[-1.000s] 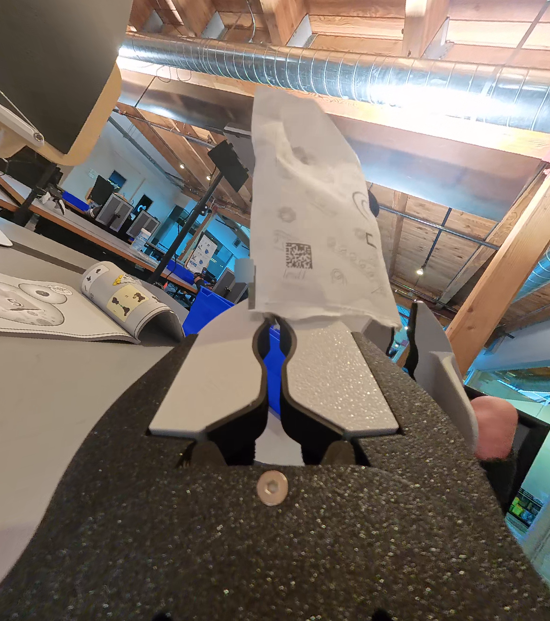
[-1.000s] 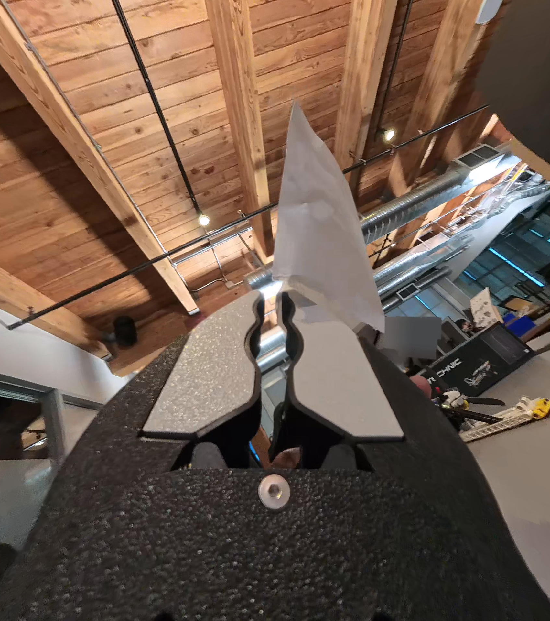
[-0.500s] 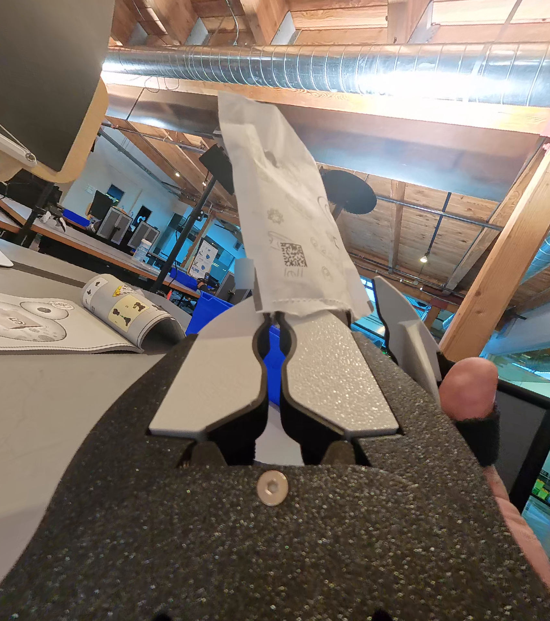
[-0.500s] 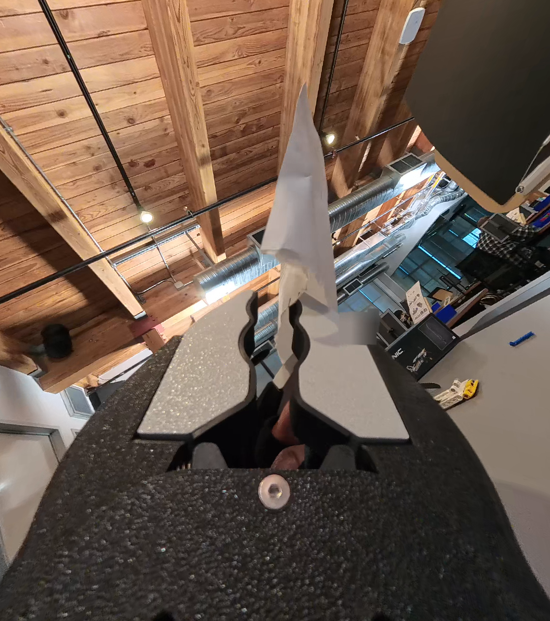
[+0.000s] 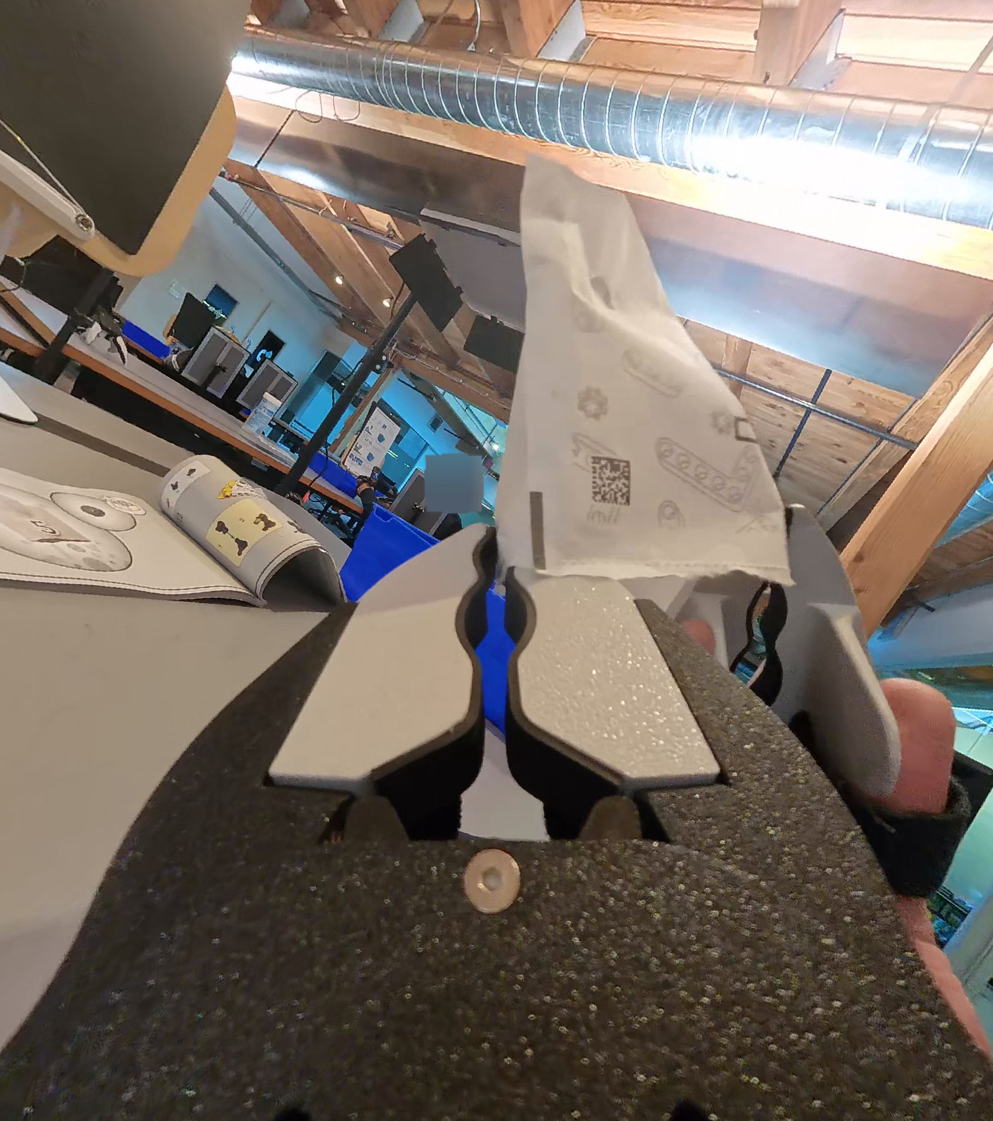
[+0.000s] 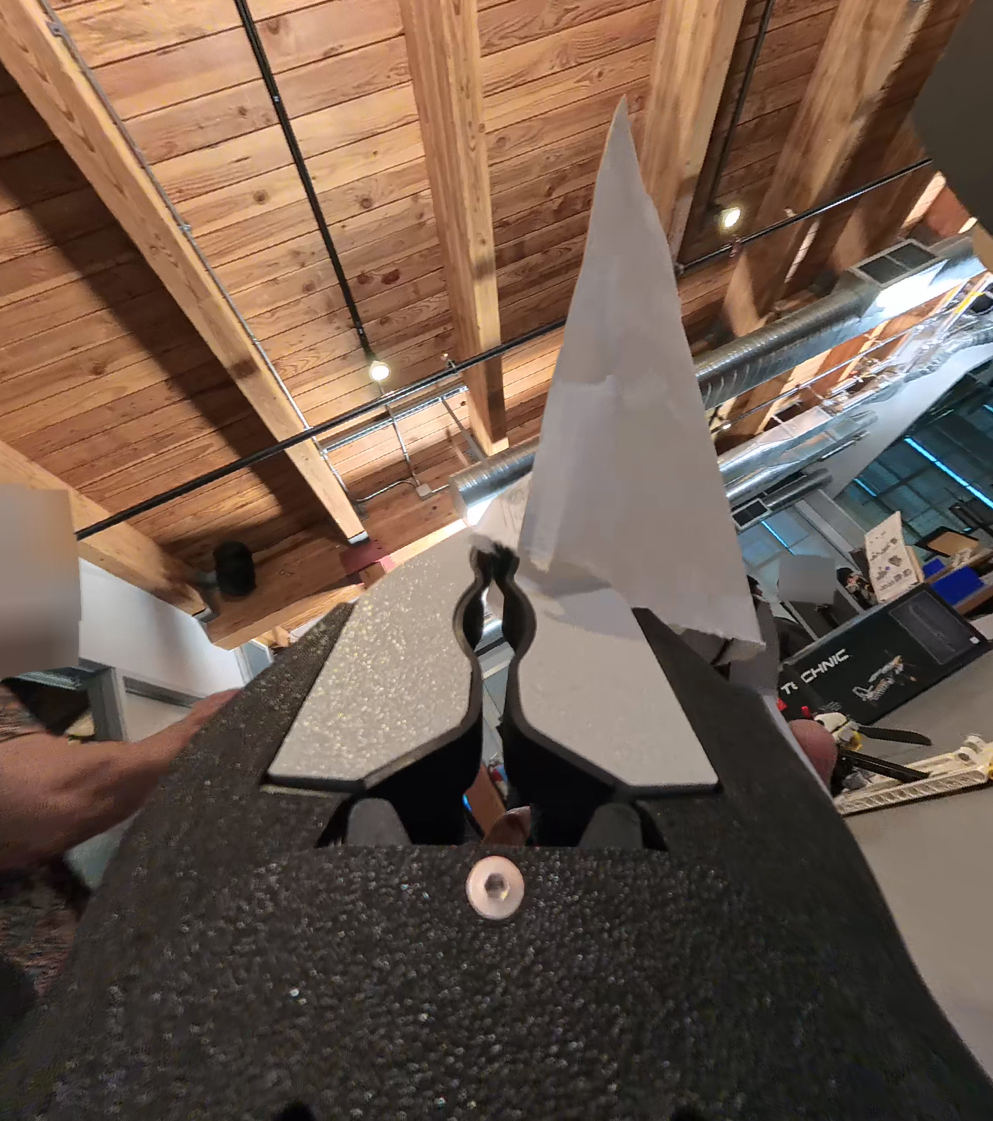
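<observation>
A white paper bag [image 5: 621, 424], printed with grey part drawings and a small code square, stands up between my two grippers. My left gripper [image 5: 497, 540] is shut on the bag's lower left corner. In the left wrist view my right gripper [image 5: 785, 534] sits at the bag's lower right corner. In the right wrist view the bag [image 6: 621, 424] rises as a white triangle, and my right gripper [image 6: 497, 555] is shut with a bit of the paper pinched at its tips. Both grippers point up towards the wooden ceiling.
An open booklet [image 5: 118, 534] lies on the grey table [image 5: 87, 697], with a blue bin [image 5: 384, 558] behind it. A black box [image 6: 882, 661] and a white and yellow toy part [image 6: 930, 770] lie on the table at right. A person's arm [image 6: 57, 788] is at left.
My right gripper opened a little around the bag's edge, then shut on it again. The bag now spreads wider between the two grippers. My left gripper kept its hold.
</observation>
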`<state>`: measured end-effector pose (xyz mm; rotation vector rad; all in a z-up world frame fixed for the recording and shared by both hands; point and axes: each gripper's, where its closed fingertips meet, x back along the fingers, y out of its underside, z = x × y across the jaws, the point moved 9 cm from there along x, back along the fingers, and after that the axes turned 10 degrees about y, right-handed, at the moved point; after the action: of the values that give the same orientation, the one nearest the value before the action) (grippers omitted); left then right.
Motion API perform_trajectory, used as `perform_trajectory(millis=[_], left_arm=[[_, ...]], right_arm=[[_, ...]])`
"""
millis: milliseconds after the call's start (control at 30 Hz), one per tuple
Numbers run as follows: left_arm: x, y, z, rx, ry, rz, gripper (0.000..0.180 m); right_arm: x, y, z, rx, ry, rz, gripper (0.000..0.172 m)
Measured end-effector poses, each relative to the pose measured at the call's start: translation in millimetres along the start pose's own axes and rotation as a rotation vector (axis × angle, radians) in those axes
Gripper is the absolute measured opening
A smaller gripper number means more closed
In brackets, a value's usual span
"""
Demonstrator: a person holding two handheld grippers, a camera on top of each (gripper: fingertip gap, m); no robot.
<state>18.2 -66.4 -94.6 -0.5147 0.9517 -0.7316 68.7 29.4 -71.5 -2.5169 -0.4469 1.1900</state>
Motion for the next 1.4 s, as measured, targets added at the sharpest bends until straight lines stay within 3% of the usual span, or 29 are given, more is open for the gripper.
perform_trajectory(millis=[267,433,567,767,933,1167,1300,1400], left_arm=[[1,-2,-1,0.011,-0.017,0.0,0.0],[4,-9,-3,-0.024,-0.082,-0.028,0.0],[5,-18,-9,-0.105,-0.183,-0.101,0.0],[-1,-43,-10,-0.331,-0.297,-0.282,0.0],[-14,-56,-1,-0.486,-0.164,-0.52,0.0],[-27,-50,15,-0.72,0.007,-0.932,0.0],[-32,-50,21,-0.781,0.061,-1.042,0.0],[-34,-54,23,-0.773,0.09,-1.052,0.0]], right_arm=[[1,2,-1,0.079,0.002,-0.049,0.0],[7,-3,3,0.223,0.144,-0.104,0.003],[17,-10,5,0.356,0.252,-0.202,0.017],[36,-36,-10,0.674,0.348,-0.359,0.02],[25,-87,-14,1.041,0.398,-0.479,0.032],[1,-132,-4,1.193,0.365,-0.654,0.056],[4,-127,14,1.102,0.363,-0.81,0.067],[12,-113,22,1.024,0.326,-0.876,0.059]])
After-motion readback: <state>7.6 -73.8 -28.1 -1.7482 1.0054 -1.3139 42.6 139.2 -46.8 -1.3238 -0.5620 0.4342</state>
